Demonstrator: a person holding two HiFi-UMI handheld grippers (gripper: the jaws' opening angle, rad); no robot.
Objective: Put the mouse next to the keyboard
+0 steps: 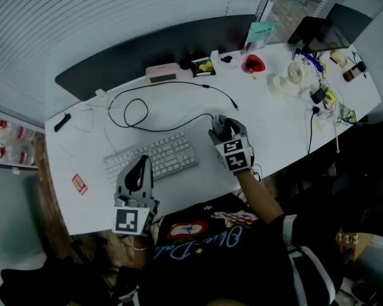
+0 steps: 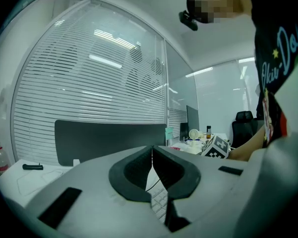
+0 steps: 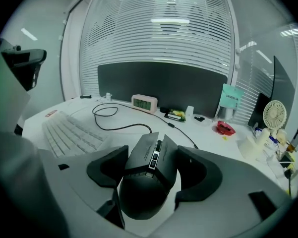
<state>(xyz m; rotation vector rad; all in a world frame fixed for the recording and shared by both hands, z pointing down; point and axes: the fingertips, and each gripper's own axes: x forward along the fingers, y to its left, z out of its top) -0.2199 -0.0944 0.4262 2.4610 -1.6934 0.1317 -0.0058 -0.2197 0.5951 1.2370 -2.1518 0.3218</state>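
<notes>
The right gripper (image 3: 151,155) had the mouse (image 3: 144,187). Its jaws were closed in on both sides of the dark body, pads against the flanks, so I'd call that a proper hold. The mouse's long axis ran straight along the jaws, nose toward the back of the desk (image 1: 274,126). I couldn't tell whether it was resting on the surface or lifted a bit.

What mattered was the keyboard (image 1: 151,159), which lay to the left of the jaws. Its right end was near the mouse, which sat a little further back on the desk. So my guess was a short slide left and toward the person, not a big carry.

The left gripper (image 2: 152,152) was over the keyboard's near edge with its jaws pressed together and nothing between them. It was nearer the keyboard than the mouse, so it wasn't really involved.

The one thing in the way was the black cable (image 1: 159,129) — one end of it sat just ahead of the mouse's nose. The clock (image 1: 162,74), the red thing (image 1: 253,62) and the little fan (image 1: 297,74) were all well apart from this.
</notes>
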